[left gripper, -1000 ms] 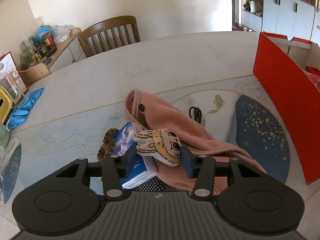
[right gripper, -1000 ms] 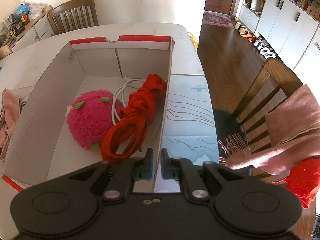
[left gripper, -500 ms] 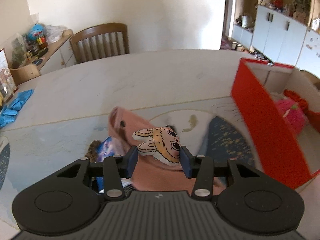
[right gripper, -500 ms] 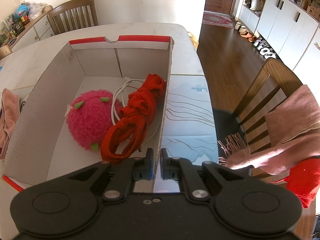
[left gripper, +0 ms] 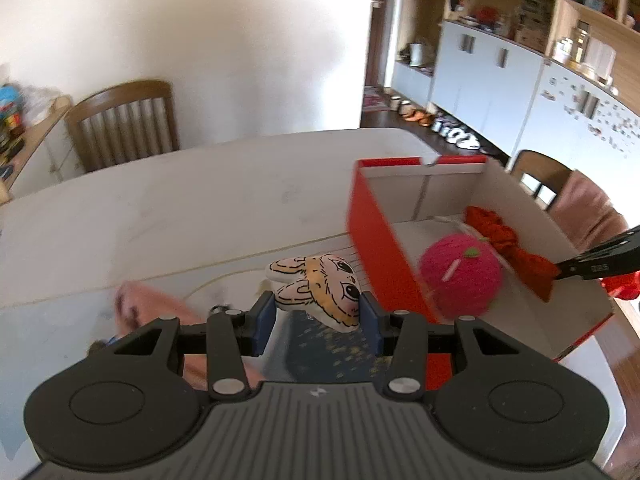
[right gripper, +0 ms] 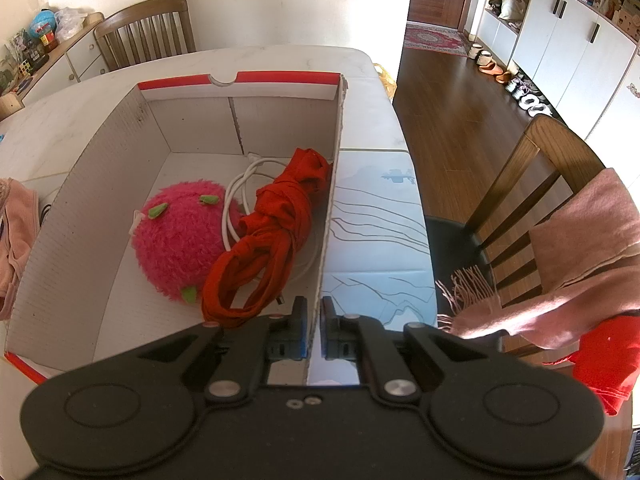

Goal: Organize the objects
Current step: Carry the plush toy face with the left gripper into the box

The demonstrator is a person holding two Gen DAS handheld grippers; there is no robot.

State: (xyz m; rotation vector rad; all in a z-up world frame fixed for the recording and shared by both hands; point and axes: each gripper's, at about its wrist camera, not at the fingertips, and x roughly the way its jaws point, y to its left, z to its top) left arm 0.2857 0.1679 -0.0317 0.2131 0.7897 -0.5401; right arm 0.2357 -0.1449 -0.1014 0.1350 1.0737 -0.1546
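My left gripper [left gripper: 316, 320] is shut on a small cartoon fox plush [left gripper: 318, 292], held in the air just left of the red cardboard box [left gripper: 380, 248]. Inside the box [right gripper: 80, 208] lie a pink fuzzy ball [right gripper: 182, 236], a red knotted cloth [right gripper: 272, 228] and a white cable [right gripper: 236, 188]. My right gripper [right gripper: 314, 330] is shut on the box's right wall, pinching its near top edge. That gripper also shows as a dark arm at the right edge of the left wrist view.
A pink garment [left gripper: 152, 312] lies on the white table [left gripper: 180, 208] to the left of the box, with small items under it. Wooden chairs [left gripper: 124, 120] stand at the far side and at the right [right gripper: 532, 184], the latter draped with a pink scarf [right gripper: 568, 264].
My left gripper has lifted the fox plush off the pink garment and swung it right toward the box. The right gripper and the box have stayed still.
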